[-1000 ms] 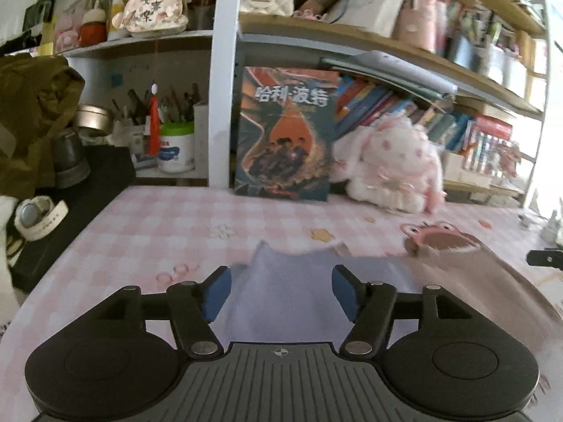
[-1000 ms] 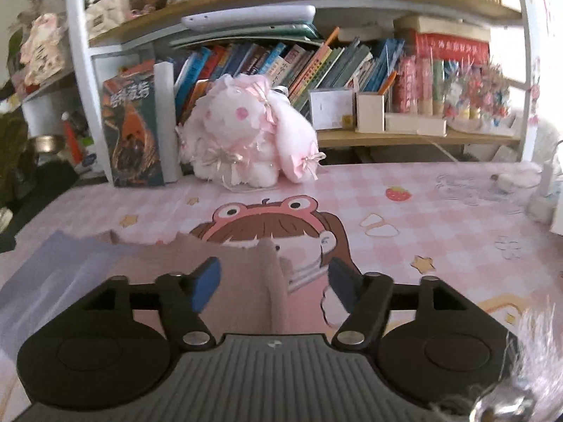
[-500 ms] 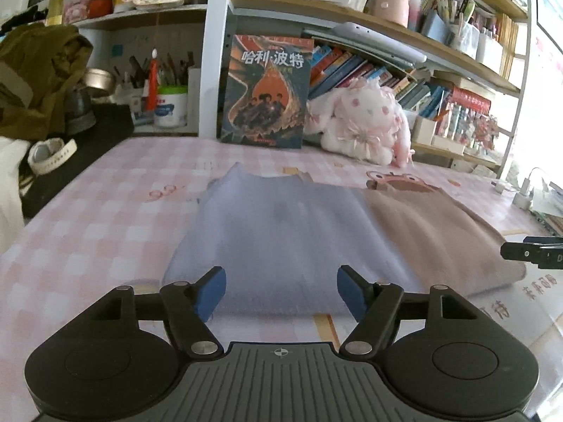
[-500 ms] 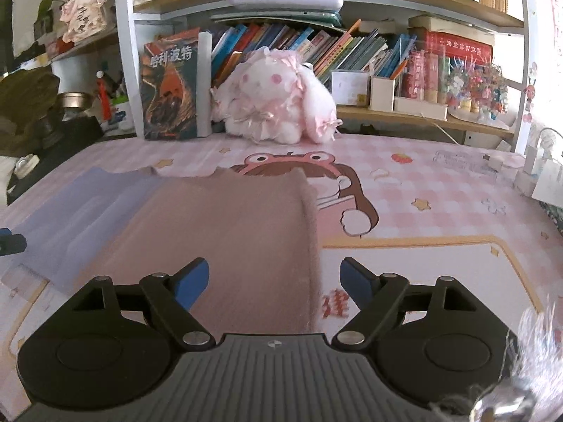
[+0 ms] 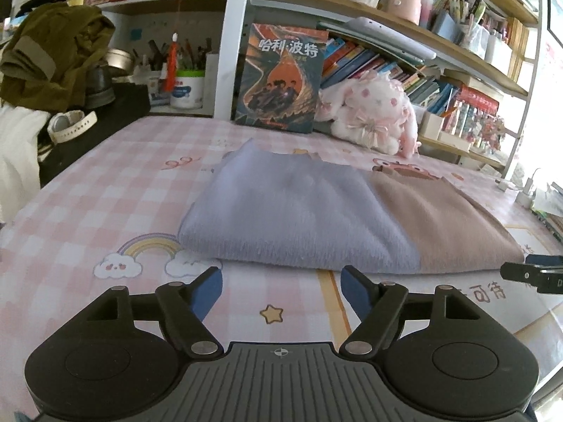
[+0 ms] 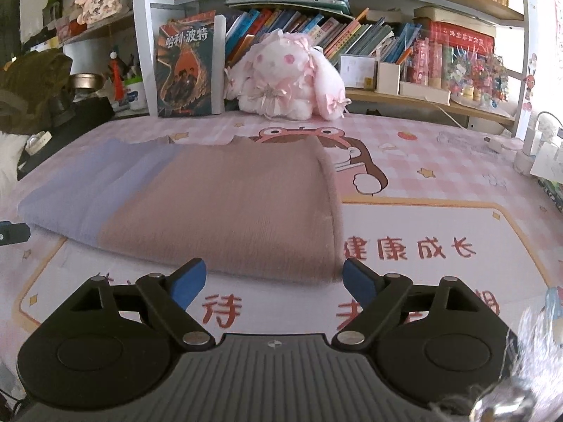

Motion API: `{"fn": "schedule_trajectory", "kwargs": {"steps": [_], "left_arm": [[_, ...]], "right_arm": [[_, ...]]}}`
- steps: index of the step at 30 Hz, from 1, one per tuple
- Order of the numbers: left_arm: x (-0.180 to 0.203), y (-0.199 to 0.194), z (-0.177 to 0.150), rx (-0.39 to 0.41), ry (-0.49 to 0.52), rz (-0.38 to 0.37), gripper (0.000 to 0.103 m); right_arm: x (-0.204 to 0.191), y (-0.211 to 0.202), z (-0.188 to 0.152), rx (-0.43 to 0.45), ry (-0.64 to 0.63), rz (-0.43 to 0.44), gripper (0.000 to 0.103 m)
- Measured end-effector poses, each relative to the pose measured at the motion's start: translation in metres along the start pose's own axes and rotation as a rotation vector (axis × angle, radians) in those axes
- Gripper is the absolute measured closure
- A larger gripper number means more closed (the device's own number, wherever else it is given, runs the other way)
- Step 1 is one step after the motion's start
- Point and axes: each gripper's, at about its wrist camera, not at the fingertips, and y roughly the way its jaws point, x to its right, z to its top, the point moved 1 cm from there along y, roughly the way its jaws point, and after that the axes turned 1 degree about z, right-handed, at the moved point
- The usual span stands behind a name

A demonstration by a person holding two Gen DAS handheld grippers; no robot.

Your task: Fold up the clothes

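A folded knit garment, lilac on the left half and tan on the right, lies flat on the pink checked desk mat. My left gripper hovers just short of its near lilac edge; its jaws are opening, with only the mat between them. My right gripper is in front of the near tan corner, jaws also opening and holding nothing. One finger of the right gripper shows at the right edge of the left wrist view. The left gripper's tip shows at the left edge of the right wrist view.
A pink plush rabbit and an upright book stand at the back against crowded shelves. An olive jacket and a white watch lie far left. Chargers and cables sit at the right edge.
Both grippers have drawn back off the garment towards the near edge and widened. The cloth that lay between their fingers now rests flat beyond them.
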Motion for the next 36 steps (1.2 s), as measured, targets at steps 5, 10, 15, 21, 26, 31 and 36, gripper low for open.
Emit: {"fn": "schedule_trajectory", "kwargs": {"steps": [5, 10, 15, 21, 26, 31, 36], "left_arm": [[-0.007, 0.003, -0.003, -0.023, -0.055, 0.026, 0.026], [-0.026, 0.006, -0.003, -0.016, -0.244, -0.016, 0.027], [-0.048, 0.01, -0.001, -0.002, -0.473, -0.057, 0.028], [-0.062, 0.015, 0.002, 0.03, -0.629, -0.007, 0.037], [-0.061, 0.026, 0.011, 0.024, -0.636, 0.035, 0.039], [-0.061, 0.034, 0.017, 0.009, -0.654, 0.051, 0.039], [-0.062, 0.036, 0.019, 0.005, -0.677, 0.062, 0.039]], "right_arm": [[-0.001, 0.001, -0.008, -0.012, 0.003, 0.002, 0.016], [0.0, 0.005, -0.015, -0.027, 0.021, 0.012, 0.016], [-0.001, 0.005, -0.018, -0.018, 0.02, 0.014, 0.016], [0.0, 0.004, -0.02, -0.009, 0.021, 0.022, 0.016], [0.003, 0.003, -0.017, -0.003, 0.043, 0.045, 0.017], [0.009, -0.008, 0.004, 0.086, 0.063, 0.071, 0.018], [0.02, 0.012, 0.03, 0.076, 0.067, 0.044, 0.026]]}}
